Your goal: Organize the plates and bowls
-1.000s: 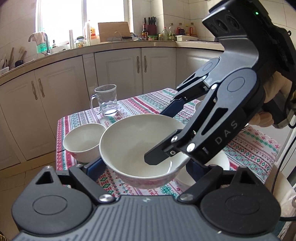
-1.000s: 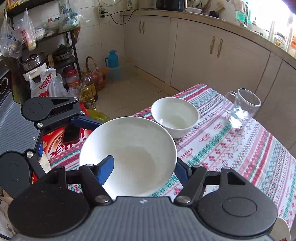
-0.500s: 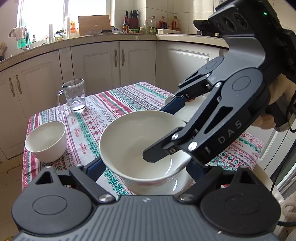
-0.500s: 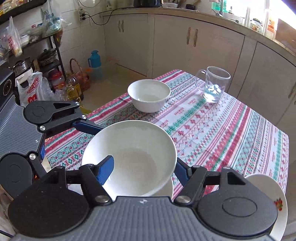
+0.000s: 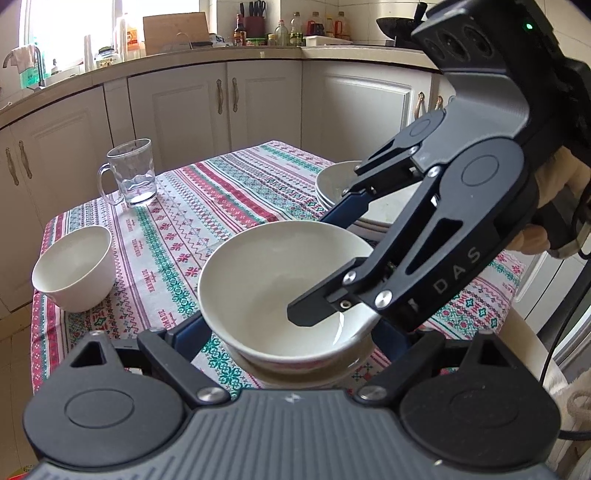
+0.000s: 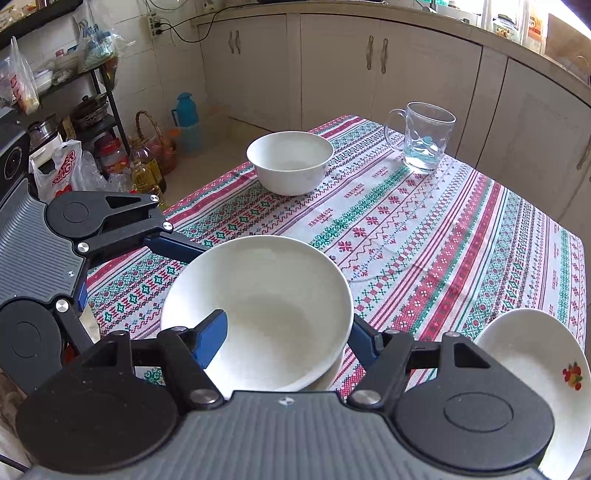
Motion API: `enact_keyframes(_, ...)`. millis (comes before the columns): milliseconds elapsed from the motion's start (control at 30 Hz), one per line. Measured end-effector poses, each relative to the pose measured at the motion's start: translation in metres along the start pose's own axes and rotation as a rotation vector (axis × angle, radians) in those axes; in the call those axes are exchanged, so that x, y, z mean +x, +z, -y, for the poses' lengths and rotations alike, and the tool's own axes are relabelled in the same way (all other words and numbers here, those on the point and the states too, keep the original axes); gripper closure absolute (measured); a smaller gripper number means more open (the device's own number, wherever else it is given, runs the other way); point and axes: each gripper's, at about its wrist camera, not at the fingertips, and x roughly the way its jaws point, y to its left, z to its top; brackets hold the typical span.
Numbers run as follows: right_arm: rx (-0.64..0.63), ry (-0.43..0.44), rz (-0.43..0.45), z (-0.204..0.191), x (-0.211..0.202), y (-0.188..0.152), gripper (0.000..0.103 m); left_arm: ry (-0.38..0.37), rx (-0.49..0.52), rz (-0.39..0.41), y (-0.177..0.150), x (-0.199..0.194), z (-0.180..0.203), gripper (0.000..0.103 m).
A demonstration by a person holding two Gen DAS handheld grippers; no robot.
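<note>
Left wrist view: the wide white ceramic bowl (image 5: 280, 288), carried rightward over the last second, now rests on another dish beside the stacked white plates (image 5: 332, 181); left gripper (image 5: 284, 332) straddles it. Right wrist view: right gripper (image 6: 288, 332) pinches its rim, so release looks next.

A glass mug (image 5: 130, 173) with a little water stands on the patterned tablecloth (image 5: 221, 192), far ahead and to the left of the left gripper; from the right one it (image 6: 424, 138) lies ahead to the right. Cabinets (image 5: 207, 107) run behind under a counter carrying bottles (image 5: 295, 33) and a cutting board (image 5: 173, 31). Left of the right gripper, on the floor: an oil bottle (image 6: 146, 173), a blue flask (image 6: 184, 118), a basket (image 6: 159, 144) and a shelf rack (image 6: 74, 96).
</note>
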Motion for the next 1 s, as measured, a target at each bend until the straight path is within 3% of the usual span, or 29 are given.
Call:
enact_keyframes(800, 0.028, 0.014, -0.002, 0.006, 0.005, -0.007, 0.027, -0.038, -0.021, -0.021, -0.003, 0.011, -0.006, 0.008)
enact_keyframes(933, 0.021, 0.013, 0.022, 0.003, 0.003, -0.008, 0.006, -0.015, 0.014, -0.005, -0.004, 0.008, -0.002, 0.006)
enact_keyframes(1000, 0.006, 0.007, 0.038, 0.0, 0.001, -0.007, 0.002, -0.021, 0.015, -0.005, -0.005, 0.006, -0.002, 0.006)
